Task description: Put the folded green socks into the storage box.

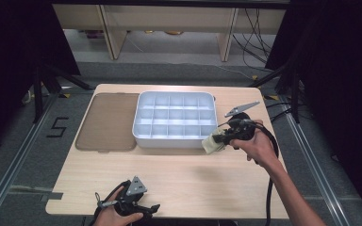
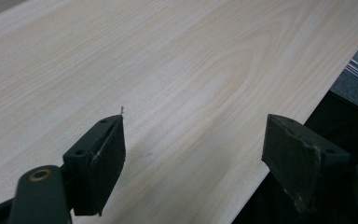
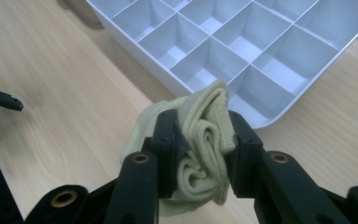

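Cream-coloured cloth, a rolled sock [image 3: 200, 154], sits clamped between the black jaws of the right gripper [image 3: 203, 149], both pads pressing into its folds so it bulges above and below them. It is held off the wooden table [image 1: 179, 181], just beside the near right corner of the white compartment tray [image 1: 143, 134]. Well apart from the tray, at the table's near edge, the left gripper [image 2: 193, 154] has its jaws wide apart with nothing between them, only bare wood beneath.

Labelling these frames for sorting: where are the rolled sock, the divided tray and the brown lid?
rolled sock [image 3: 200, 154], right gripper view, folded middle.
divided tray [image 1: 175, 139], high view, near wall.
brown lid [image 1: 108, 121], high view, centre.
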`<move>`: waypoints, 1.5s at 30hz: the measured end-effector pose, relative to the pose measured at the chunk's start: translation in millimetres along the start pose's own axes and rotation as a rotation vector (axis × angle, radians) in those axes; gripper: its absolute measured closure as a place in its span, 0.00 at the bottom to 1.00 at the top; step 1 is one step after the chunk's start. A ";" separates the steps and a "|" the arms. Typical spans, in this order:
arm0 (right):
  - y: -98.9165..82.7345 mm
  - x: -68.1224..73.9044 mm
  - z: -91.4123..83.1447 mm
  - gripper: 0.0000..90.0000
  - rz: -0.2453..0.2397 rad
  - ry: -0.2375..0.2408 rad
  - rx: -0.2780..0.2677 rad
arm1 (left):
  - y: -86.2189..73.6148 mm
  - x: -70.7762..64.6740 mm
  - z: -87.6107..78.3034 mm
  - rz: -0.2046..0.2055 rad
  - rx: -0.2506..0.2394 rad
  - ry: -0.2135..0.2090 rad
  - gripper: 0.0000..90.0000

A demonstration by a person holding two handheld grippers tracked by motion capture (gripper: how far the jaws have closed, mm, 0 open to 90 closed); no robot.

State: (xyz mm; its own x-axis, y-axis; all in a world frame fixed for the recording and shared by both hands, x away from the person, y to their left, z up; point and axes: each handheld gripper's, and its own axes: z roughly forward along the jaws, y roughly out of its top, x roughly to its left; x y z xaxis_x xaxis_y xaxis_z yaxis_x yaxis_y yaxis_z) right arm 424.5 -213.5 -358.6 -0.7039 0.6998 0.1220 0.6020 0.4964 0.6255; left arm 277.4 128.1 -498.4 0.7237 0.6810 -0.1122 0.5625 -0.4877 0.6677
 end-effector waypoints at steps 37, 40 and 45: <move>52.8 -28.2 43.7 0.77 0.023 -0.154 0.090 | -1.4 2.2 -1.3 -0.013 -0.002 -0.007 0.23; 53.8 -30.5 48.5 0.77 0.029 -0.158 0.098 | -1.8 2.2 -0.2 -0.010 0.001 -0.005 0.23; 55.7 -35.6 55.9 0.77 0.029 -0.176 0.120 | -1.8 3.7 -0.9 0.014 0.005 -0.014 0.23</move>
State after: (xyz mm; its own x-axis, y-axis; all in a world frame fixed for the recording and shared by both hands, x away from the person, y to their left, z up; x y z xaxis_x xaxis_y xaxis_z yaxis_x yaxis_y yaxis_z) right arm 504.2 -182.1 -371.2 -0.6154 0.7882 -0.0048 0.6687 0.5254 0.5261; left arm 278.7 132.0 -499.4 0.7369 0.6664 -0.1133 0.5542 -0.4998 0.6656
